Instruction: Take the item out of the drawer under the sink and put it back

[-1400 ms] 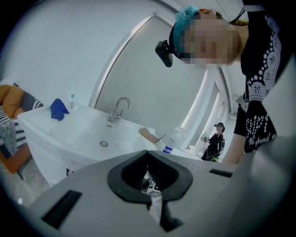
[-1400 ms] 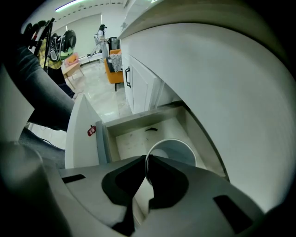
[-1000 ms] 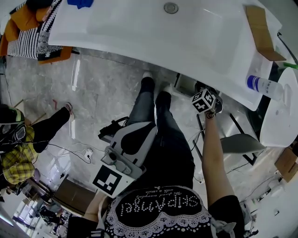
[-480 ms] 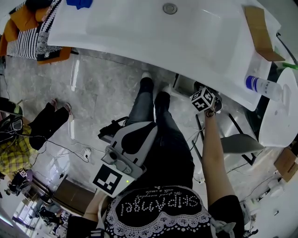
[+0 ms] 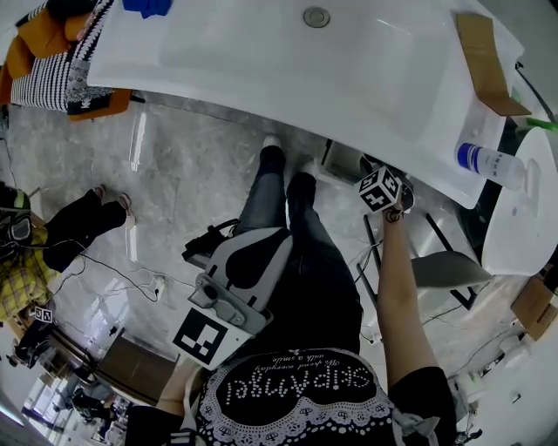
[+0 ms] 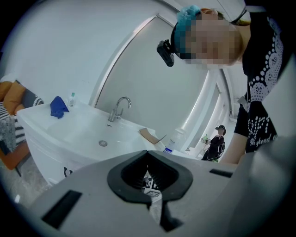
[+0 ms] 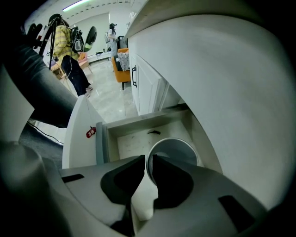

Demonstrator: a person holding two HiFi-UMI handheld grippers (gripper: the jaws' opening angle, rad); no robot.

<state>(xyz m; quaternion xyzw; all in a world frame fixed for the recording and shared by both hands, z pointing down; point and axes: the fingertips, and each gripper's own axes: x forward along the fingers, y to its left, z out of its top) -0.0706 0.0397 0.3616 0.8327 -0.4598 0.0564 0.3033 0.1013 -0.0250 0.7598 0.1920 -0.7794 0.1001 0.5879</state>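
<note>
White sink counter (image 5: 261,61) spans above grey marble floor (image 5: 192,174).

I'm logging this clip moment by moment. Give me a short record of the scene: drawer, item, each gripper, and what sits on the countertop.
drawer: drawer under the sink, pulled open
item: round grey cup in the drawer, opening facing up
right gripper: pointing down into the drawer; jaws have just been opening and stand slightly apart, with the cup's rim between them
left gripper: jaws together, empty, held in front of the person's body
countertop: bottle with blue band, blue cloth, cardboard piece
</note>
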